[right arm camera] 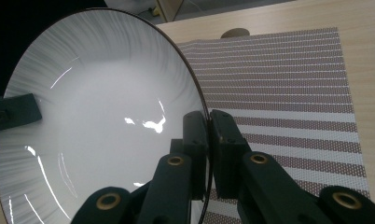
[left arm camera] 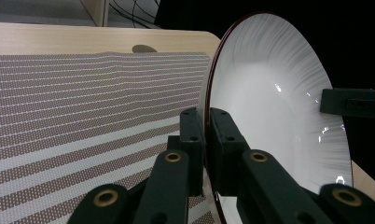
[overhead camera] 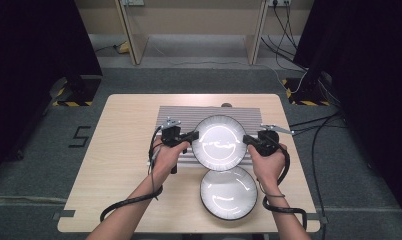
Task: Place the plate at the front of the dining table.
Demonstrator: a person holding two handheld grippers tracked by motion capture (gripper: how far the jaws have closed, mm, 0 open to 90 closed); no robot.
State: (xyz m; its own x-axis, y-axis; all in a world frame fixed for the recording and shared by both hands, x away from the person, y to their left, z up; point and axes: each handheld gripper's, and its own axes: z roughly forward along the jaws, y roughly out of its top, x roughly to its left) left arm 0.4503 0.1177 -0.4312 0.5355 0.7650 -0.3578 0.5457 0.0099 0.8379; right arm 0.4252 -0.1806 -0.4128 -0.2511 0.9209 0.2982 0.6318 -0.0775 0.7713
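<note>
We hold the upper plate [overhead camera: 220, 142] with both grippers, left gripper [overhead camera: 193, 135] and right gripper [overhead camera: 246, 139] clamped on opposite rims. It hides part of the striped placemat [overhead camera: 179, 116], and its edge overlaps the second plate [overhead camera: 228, 192] below.

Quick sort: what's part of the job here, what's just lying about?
In the job:
- upper plate, clamped at opposite rims by left hand-held gripper and right hand-held gripper
- striped mat under it

Lying about:
- second plate near the table edge
- floor cables
</note>
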